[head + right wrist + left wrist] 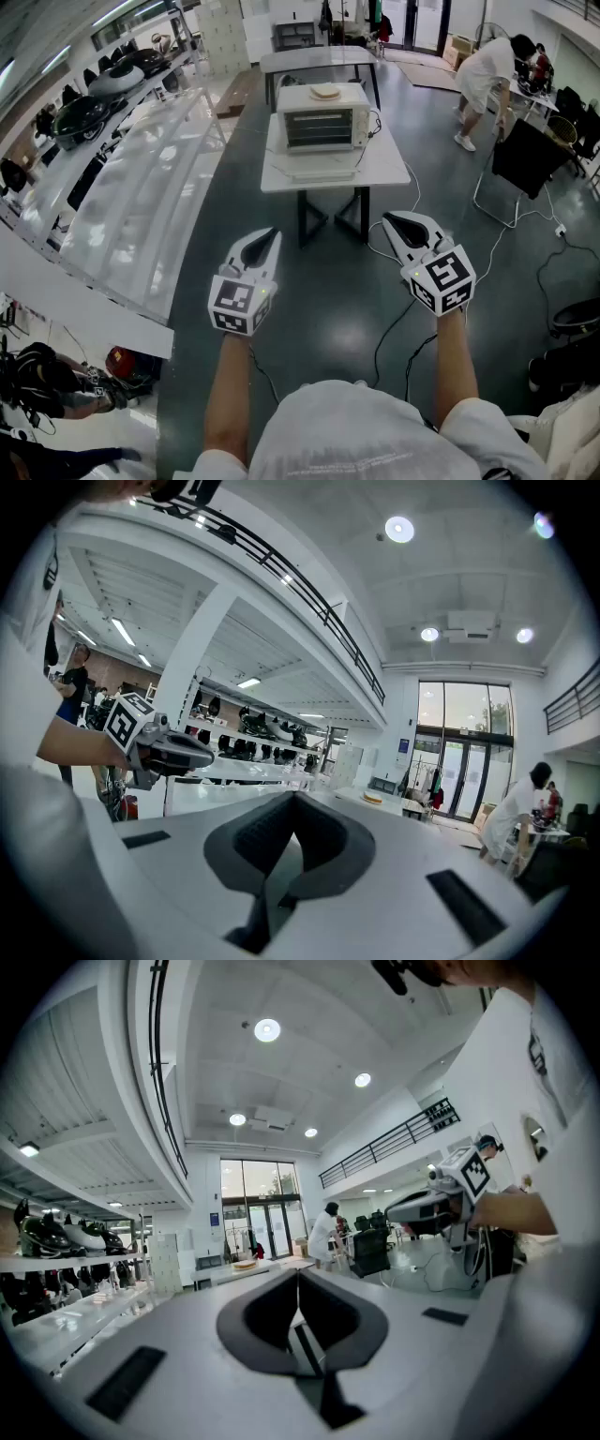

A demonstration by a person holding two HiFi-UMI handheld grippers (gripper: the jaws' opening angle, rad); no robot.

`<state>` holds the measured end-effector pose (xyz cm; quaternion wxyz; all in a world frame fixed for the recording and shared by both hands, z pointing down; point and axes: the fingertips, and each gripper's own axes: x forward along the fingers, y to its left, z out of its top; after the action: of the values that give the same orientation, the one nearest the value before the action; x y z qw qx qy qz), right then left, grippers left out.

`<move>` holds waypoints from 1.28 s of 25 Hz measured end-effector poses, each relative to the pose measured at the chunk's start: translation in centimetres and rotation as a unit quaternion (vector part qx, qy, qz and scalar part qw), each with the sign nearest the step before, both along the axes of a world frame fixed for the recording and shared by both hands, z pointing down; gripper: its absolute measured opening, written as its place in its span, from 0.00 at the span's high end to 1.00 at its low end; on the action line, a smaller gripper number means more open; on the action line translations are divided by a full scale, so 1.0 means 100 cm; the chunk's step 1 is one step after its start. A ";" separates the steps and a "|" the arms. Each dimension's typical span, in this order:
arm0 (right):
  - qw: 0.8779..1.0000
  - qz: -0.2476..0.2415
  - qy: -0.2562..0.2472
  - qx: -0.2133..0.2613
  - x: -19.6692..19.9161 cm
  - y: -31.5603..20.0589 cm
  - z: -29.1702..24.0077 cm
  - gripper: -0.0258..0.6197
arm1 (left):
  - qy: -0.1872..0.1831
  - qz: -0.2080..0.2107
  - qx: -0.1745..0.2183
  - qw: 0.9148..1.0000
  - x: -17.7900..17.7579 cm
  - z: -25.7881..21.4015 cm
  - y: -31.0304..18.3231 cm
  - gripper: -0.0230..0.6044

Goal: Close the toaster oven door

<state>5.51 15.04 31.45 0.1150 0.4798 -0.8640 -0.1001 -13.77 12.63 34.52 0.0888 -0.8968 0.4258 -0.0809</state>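
Observation:
A cream toaster oven [322, 120] stands on a small white table [386, 171] some way ahead in the head view. Its door [322, 172] hangs open, folded down flat in front of it. A round flat object [325, 92] rests on top of the oven. My left gripper [272, 232] and right gripper [389, 220] are held up side by side over the floor, well short of the table. Both are shut with nothing in them. In the left gripper view the jaws [298, 1274] meet tip to tip, and so do those in the right gripper view [293, 799].
A long glossy white counter [141, 197] runs along the left. Black cables [394, 319] trail over the dark floor under the table. At the back right a person [487, 75] bends over beside a black chair [525, 155]. A second table [319, 58] stands behind the oven.

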 end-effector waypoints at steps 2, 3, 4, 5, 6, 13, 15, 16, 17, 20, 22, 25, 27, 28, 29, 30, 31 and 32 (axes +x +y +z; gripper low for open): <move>1.000 -0.001 0.001 0.000 0.001 0.000 -0.001 0.94 | 0.000 -0.002 -0.003 1.000 0.000 0.001 0.000 0.94; 1.000 -0.001 0.000 0.000 0.001 0.000 -0.001 0.94 | 0.000 -0.002 -0.003 1.000 0.000 0.001 0.000 0.94; 1.000 -0.001 -0.003 0.000 0.001 -0.001 -0.002 0.94 | 0.000 -0.003 -0.003 1.000 0.000 0.000 -0.001 0.94; 1.000 -0.001 -0.007 -0.001 0.001 -0.001 -0.003 0.94 | 0.000 -0.003 -0.002 1.000 0.000 -0.001 -0.001 0.94; 1.000 -0.001 -0.012 -0.001 0.002 -0.002 -0.004 0.94 | 0.000 -0.002 -0.002 1.000 0.001 -0.002 -0.001 0.94; 1.000 -0.005 -0.023 0.003 0.001 -0.001 -0.006 0.94 | -0.003 0.001 -0.005 1.000 0.001 0.002 -0.001 0.94; 1.000 -0.008 -0.020 0.006 -0.001 -0.003 -0.005 0.94 | 0.002 0.001 -0.009 1.000 0.001 0.004 -0.003 0.93; 1.000 -0.011 -0.017 0.007 -0.002 -0.003 -0.005 0.94 | 0.004 0.003 -0.010 1.000 0.002 0.004 -0.003 0.93; 1.000 -0.013 -0.014 0.007 -0.002 -0.003 -0.005 0.94 | 0.004 0.005 -0.011 1.000 0.003 0.004 -0.003 0.93; 1.000 -0.019 -0.014 0.004 -0.002 -0.003 -0.002 0.94 | 0.014 0.003 -0.010 1.000 0.006 0.003 -0.002 0.93; 1.000 -0.025 -0.015 0.001 -0.003 -0.003 -0.001 0.85 | 0.023 -0.003 -0.007 1.000 0.005 -0.001 -0.003 0.91; 0.999 -0.031 -0.015 -0.003 -0.004 -0.006 0.000 0.70 | 0.024 -0.002 -0.009 1.000 0.005 -0.001 -0.005 0.73; 0.999 -0.034 -0.015 -0.003 -0.002 -0.007 0.001 0.67 | 0.022 0.001 -0.010 1.000 0.007 0.001 -0.005 0.73; 0.999 -0.035 -0.015 -0.003 -0.001 -0.008 0.001 0.67 | 0.021 0.001 -0.009 1.000 0.009 0.001 -0.006 0.72; 0.999 -0.037 -0.016 -0.003 0.000 -0.008 0.002 0.66 | 0.020 0.000 -0.009 1.000 0.010 0.002 -0.006 0.71; 0.999 -0.039 -0.017 -0.004 0.001 -0.008 0.002 0.66 | 0.019 0.000 -0.010 1.000 0.012 0.002 -0.006 0.71; 0.999 -0.040 -0.017 -0.004 0.003 -0.008 0.002 0.66 | 0.018 -0.001 -0.011 1.000 0.014 0.002 -0.006 0.71; 0.999 -0.042 -0.017 -0.005 0.005 -0.008 0.002 0.66 | 0.015 -0.001 -0.012 1.000 0.017 0.002 -0.005 0.71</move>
<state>5.99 14.22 31.68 0.0979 0.4442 -0.8857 -0.0925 -12.09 12.10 34.70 0.0719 -0.8983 0.4273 -0.0724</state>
